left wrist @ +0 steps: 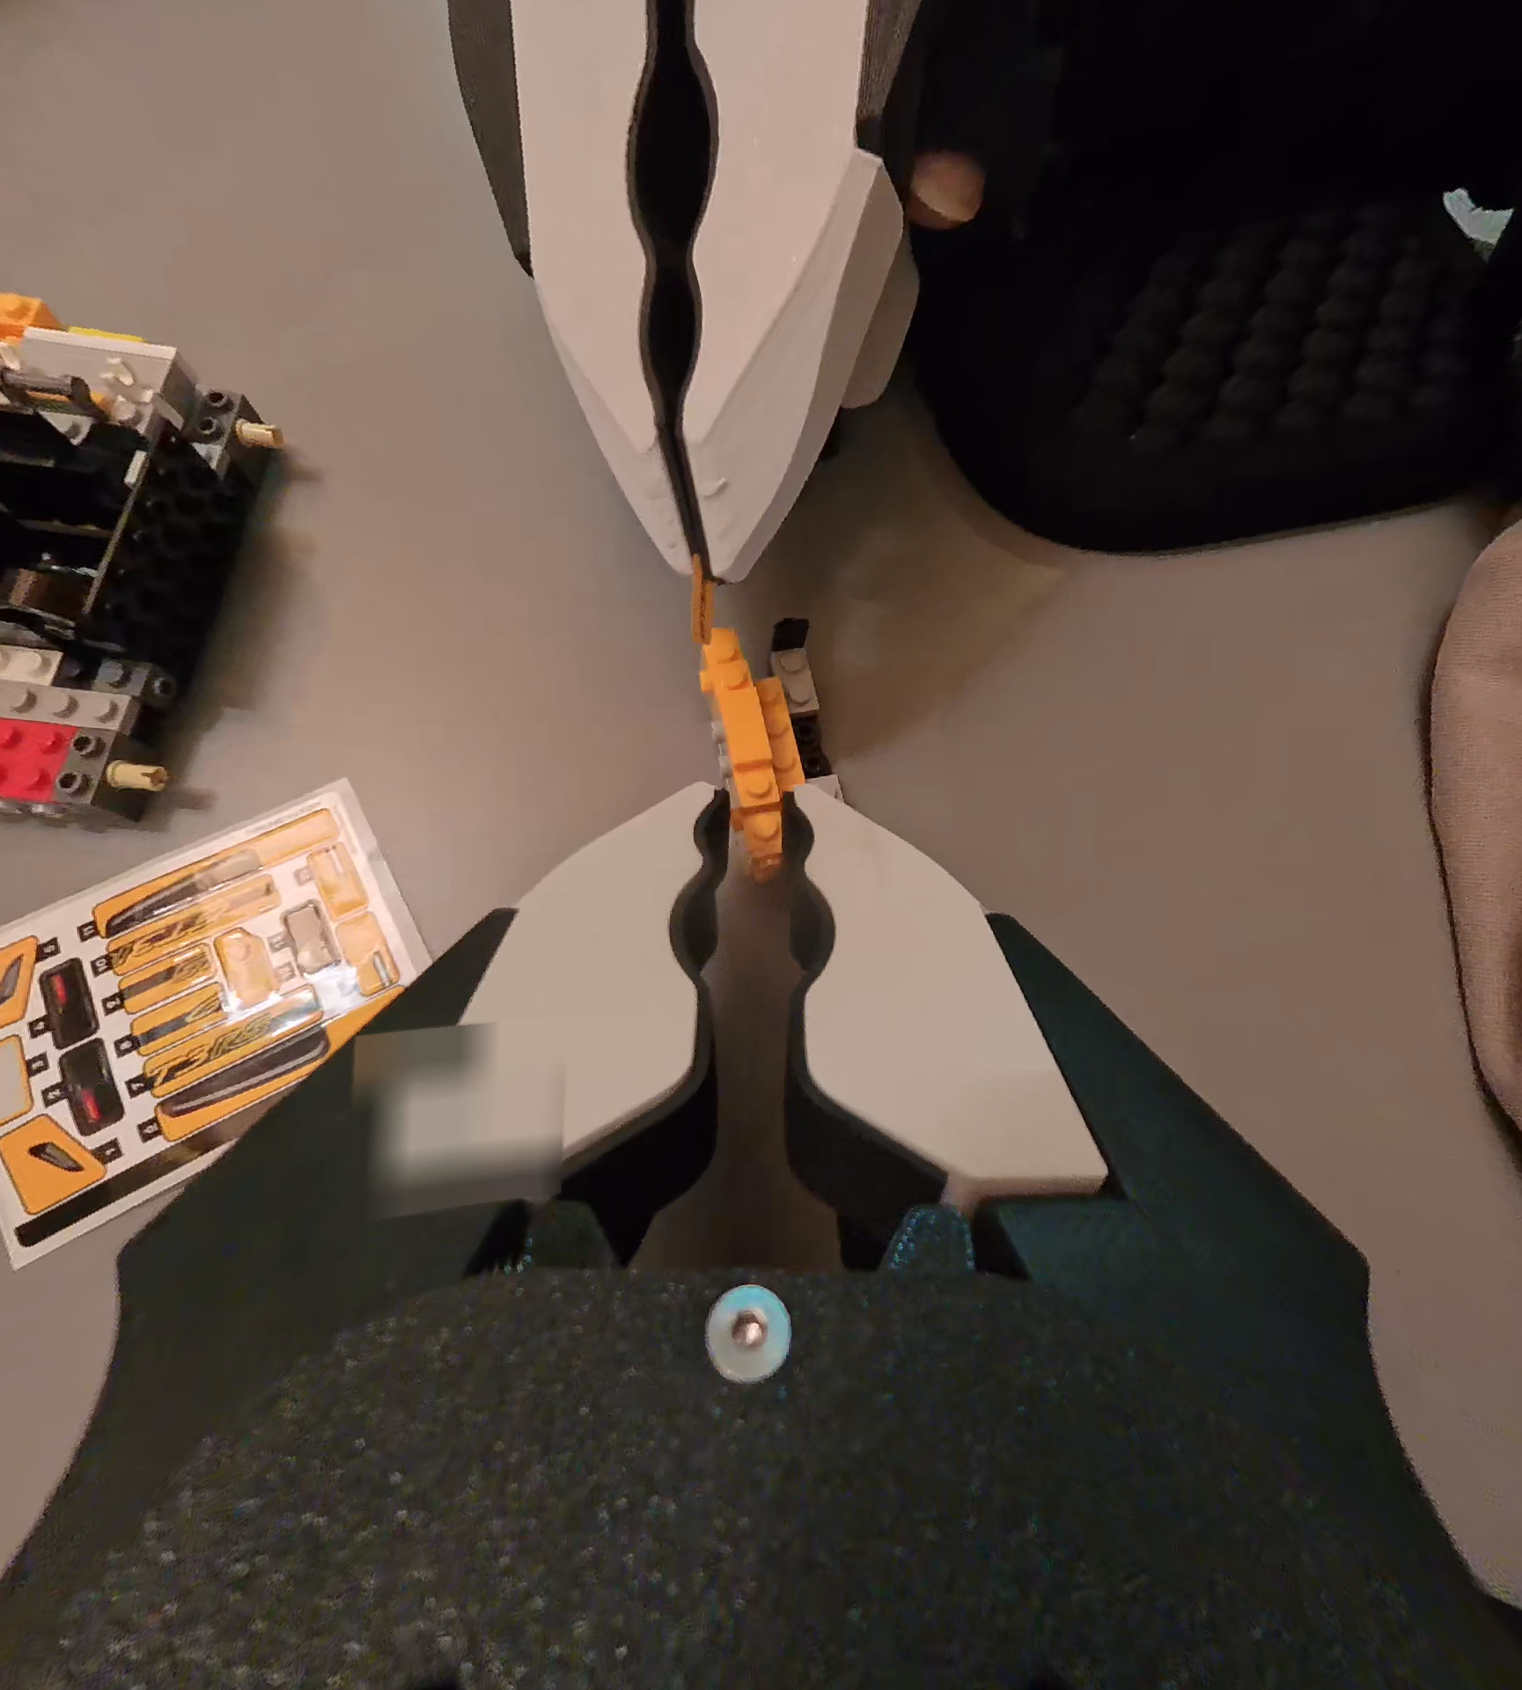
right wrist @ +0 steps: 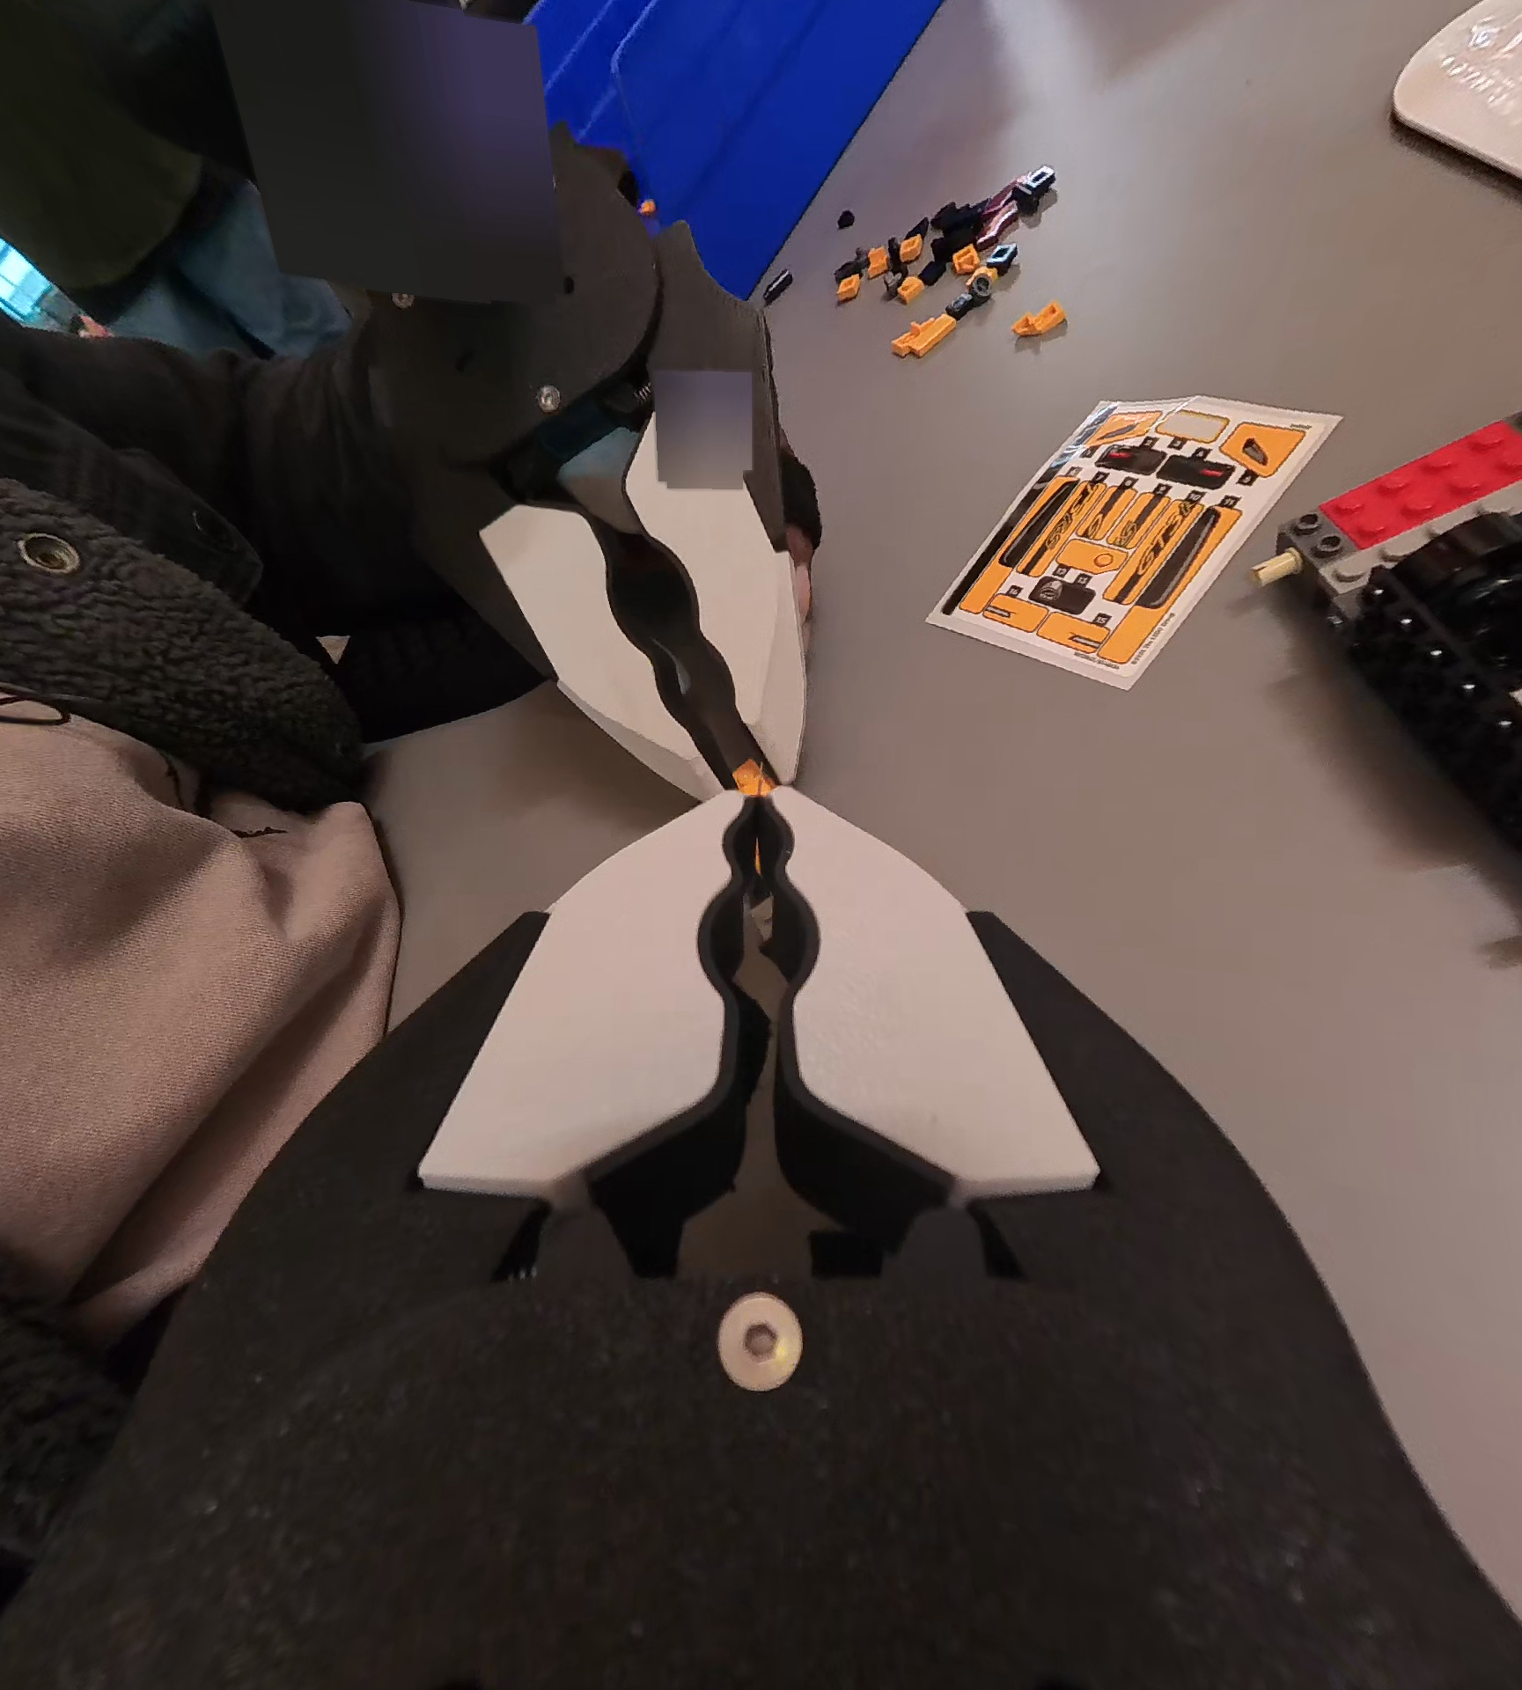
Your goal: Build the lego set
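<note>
The left gripper (left wrist: 757,814) clamps an orange-and-grey brick subassembly (left wrist: 752,732) above the grey table (left wrist: 1104,869). The right gripper (left wrist: 700,562) pinches a thin orange piece (left wrist: 700,608) touching its top. Beside the sticker sheet (right wrist: 1132,540) sits the black car chassis (right wrist: 1470,622); loose pieces (right wrist: 949,265) lie beyond the sheet, near blue bins (right wrist: 739,119) whose contents are hidden.

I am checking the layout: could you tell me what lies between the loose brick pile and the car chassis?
The sticker sheet lies between the loose pieces and chassis, in the right wrist view.
</note>
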Tool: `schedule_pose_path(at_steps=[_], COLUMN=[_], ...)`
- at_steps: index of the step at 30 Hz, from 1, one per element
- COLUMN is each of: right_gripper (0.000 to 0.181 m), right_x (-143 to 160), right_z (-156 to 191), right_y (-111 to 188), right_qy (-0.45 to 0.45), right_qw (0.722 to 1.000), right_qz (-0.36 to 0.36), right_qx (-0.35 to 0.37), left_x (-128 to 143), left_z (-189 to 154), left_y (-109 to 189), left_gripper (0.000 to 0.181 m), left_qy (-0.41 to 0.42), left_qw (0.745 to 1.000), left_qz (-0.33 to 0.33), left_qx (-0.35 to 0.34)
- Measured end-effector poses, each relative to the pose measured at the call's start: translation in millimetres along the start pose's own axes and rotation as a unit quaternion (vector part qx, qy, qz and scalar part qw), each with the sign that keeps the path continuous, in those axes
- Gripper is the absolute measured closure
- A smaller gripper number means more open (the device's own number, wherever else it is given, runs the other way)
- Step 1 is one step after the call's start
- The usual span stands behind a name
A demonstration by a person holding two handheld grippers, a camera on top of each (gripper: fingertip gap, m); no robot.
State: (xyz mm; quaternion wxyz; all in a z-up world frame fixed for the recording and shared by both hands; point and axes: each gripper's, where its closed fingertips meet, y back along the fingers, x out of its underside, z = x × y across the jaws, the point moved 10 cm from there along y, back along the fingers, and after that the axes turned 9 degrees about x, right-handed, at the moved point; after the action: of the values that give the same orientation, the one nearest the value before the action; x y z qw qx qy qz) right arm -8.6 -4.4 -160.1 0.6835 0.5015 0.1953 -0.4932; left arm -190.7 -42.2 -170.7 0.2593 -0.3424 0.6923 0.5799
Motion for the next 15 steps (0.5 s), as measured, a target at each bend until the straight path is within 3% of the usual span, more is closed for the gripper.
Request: schedule_pose_path(at_steps=[15], right_gripper=[0.181], right_x=[-6], right_z=[4], right_y=[7], right_qy=[-0.019], right_qw=[1.000], right_qz=[-0.005], right_qx=[0.012], left_x=[-3], left_z=[-11], left_y=[-7], left_gripper=[0.170], left_qy=[0.101], left_qw=[0.993], left_qz=[-0.023], left_qx=[-0.048])
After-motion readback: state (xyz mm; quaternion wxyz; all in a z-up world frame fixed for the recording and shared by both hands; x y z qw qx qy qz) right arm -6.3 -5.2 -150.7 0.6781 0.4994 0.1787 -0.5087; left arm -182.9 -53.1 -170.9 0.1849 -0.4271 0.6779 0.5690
